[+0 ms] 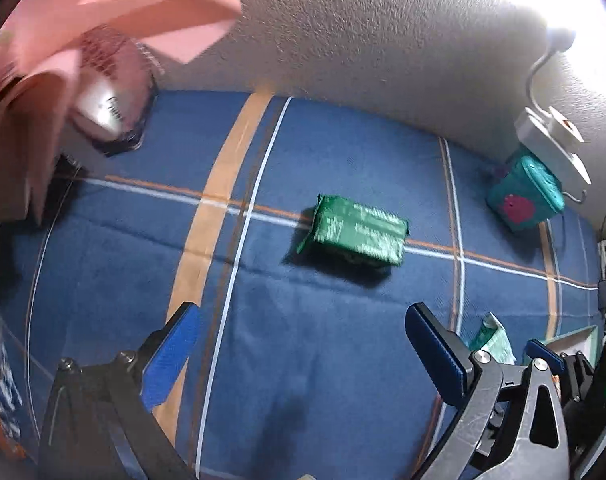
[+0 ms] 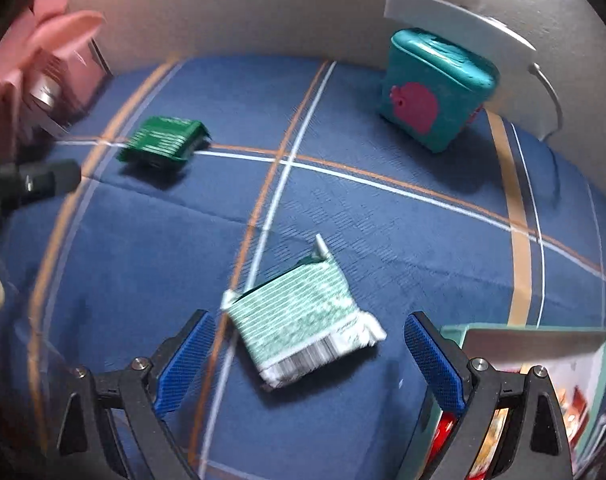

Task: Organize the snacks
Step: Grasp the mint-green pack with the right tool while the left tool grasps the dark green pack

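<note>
Both your tongs stand wide with nothing between the pads. The left gripper hangs over bare blue cloth; the right gripper hangs just above the pale pack, which lies in the gap between its 2 blue pads without touching either.

There are 2 loose snacks on the cloth. The pale pack lies near, tilted across the plaid lines, with crimped ends at its far corner and its right end. The green pack lies farther off, ahead of the left gripper and well apart from it, its long side running left to right. A teal tin stands far right by the wall, and an open box with printed wrappers inside sits at the near right, just beside the right gripper.

Both packs look like foil or film wrappers around a soft block: light, a little slick, and likely to crumple or crush their contents if you squeeze hard. Take each across its short width at the middle of the body, not by the crimped ends, which will probably fold and slip. For the pale pack, you will likely need to roll the wrist so the pads meet its long sides squarely. Close gently until the wrapper just gives. The soft cloth under them may let a pack sink or slide as you press down.
</note>
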### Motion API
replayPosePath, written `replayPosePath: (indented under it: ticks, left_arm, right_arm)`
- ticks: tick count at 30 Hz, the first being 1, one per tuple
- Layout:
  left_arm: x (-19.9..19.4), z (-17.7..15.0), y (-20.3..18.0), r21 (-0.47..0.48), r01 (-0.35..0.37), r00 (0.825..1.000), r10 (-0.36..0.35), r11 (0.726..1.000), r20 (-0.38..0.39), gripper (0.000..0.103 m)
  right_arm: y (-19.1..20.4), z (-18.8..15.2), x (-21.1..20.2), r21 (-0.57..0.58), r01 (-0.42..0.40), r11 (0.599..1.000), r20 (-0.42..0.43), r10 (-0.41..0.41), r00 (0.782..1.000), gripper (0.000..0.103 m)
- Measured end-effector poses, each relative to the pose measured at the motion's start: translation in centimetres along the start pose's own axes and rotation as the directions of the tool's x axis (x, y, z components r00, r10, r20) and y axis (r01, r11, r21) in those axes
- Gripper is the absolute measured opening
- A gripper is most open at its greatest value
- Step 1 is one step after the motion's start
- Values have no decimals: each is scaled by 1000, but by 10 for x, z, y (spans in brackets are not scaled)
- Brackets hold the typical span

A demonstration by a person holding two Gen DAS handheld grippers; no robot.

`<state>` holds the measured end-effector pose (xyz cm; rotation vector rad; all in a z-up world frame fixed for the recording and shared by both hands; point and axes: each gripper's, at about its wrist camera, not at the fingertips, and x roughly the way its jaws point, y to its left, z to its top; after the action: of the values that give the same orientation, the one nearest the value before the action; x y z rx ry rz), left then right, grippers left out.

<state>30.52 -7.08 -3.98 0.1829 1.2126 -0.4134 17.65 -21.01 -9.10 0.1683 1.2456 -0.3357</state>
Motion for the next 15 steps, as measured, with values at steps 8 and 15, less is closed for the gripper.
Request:
replayPosePath:
  ticks: [8, 15]
  left_arm:
    - [33, 26, -16, 28, -8, 1000, 8, 1000, -1, 101]
    - [51, 37, -31, 63, -68, 997, 66, 996, 37, 101]
  right_arm:
    - [-8, 15, 12, -15, 66, 998, 2, -66, 998, 97]
    - [2, 13, 26, -40, 21, 999, -39, -22, 999, 68]
